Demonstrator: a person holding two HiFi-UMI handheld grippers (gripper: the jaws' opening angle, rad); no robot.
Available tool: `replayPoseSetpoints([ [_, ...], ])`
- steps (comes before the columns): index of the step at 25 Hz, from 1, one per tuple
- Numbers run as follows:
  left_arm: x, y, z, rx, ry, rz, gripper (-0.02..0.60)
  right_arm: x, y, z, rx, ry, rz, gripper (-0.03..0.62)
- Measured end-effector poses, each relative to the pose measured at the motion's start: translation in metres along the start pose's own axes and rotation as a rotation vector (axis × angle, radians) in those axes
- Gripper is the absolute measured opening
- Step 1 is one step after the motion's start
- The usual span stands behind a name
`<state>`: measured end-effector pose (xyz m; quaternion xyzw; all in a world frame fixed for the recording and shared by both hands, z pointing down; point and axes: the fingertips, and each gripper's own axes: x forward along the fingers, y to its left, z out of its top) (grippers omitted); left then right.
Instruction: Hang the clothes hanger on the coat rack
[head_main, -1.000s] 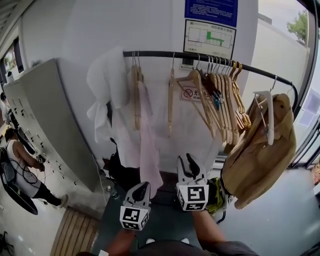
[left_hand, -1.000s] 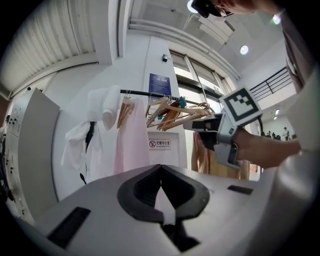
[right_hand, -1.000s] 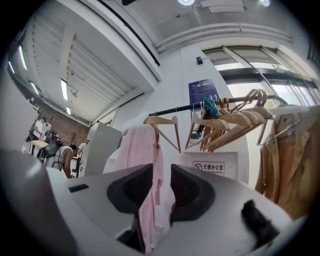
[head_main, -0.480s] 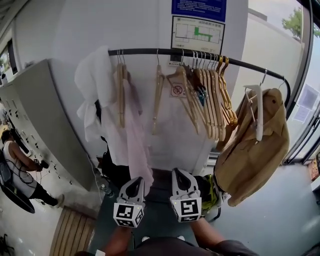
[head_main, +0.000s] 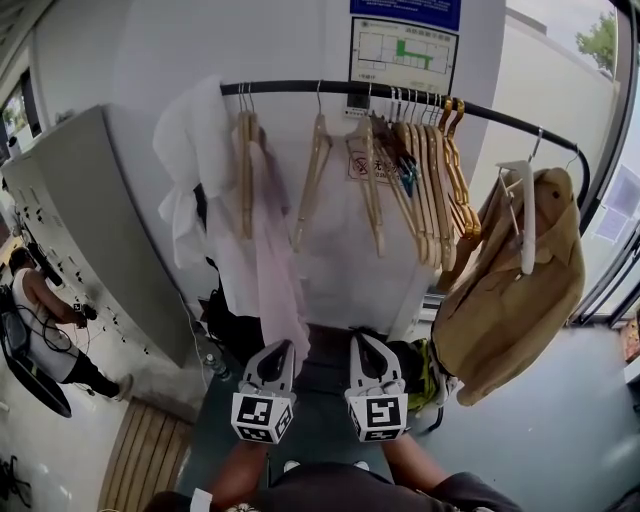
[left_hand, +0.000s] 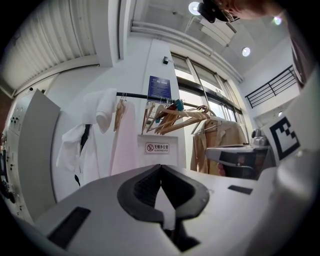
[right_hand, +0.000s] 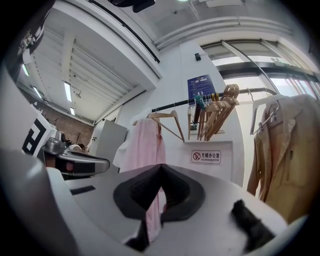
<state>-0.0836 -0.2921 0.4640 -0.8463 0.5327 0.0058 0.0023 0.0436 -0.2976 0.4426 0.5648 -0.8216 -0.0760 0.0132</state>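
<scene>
A black coat rack rail (head_main: 300, 87) runs across the white wall at the top of the head view. On it hang single wooden hangers (head_main: 368, 185), a tight bunch of wooden hangers (head_main: 432, 190) and a white hanger (head_main: 526, 215) carrying a tan jacket (head_main: 510, 300). Both grippers are low and well short of the rail, pointing level at the rack. My left gripper (head_main: 279, 348) is shut and holds nothing. Beside it, my right gripper (head_main: 363, 341) is shut and empty too. The hangers (left_hand: 172, 114) show beyond the left gripper's closed jaws, and more hangers (right_hand: 212, 112) beyond the right's.
A pink garment (head_main: 275, 270) and a white garment (head_main: 195, 170) hang at the rail's left end. A grey cabinet (head_main: 90, 230) stands to the left, with a person (head_main: 40, 320) beside it. Dark and green bags (head_main: 425, 375) lie under the rack. Glass panels line the right side.
My right gripper has come down and back from the hangers. A wooden hanger left of the bunch, splayed sideways before, now hangs nearly straight. The left gripper has barely shifted.
</scene>
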Motion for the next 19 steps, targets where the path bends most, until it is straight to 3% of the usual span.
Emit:
replayPoseSetpoints([
  [19,0.002,-0.005,-0.001,-0.002,0.000,0.008,0.009,-0.003,0.000,-0.011,0.014,0.018,0.015,0.015],
])
